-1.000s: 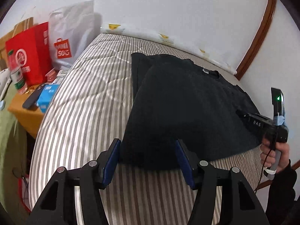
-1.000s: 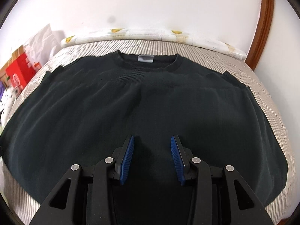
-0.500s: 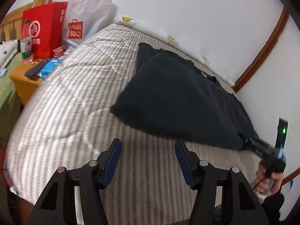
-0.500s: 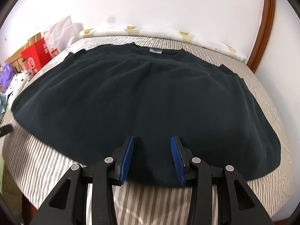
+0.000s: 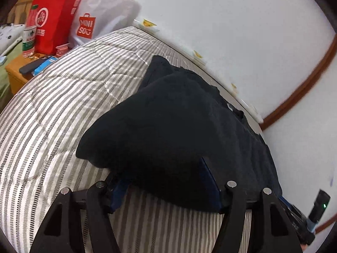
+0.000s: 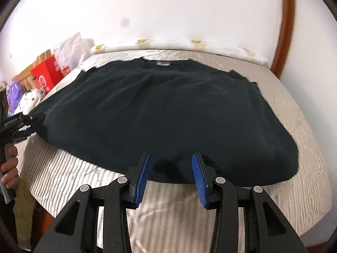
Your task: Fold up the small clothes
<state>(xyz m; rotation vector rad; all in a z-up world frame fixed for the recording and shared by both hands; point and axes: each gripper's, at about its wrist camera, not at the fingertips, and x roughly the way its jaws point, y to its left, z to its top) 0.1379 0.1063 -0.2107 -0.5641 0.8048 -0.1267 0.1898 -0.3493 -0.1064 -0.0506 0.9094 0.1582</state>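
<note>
Striped bed [image 6: 294,139] bears black shirt [image 6: 168,109]; red bag [image 5: 52,19] contents hidden.

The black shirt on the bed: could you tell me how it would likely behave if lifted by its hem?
The shirt probably flops and sags: it drapes in soft folds over the left gripper. Likely light, and may drag across the striped cover.

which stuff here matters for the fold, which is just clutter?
In play: black shirt; left gripper at its hem corner; right gripper at the near hem; striped bed cover.

Clutter: red bag, white bag, bottle, plush toys.
</note>
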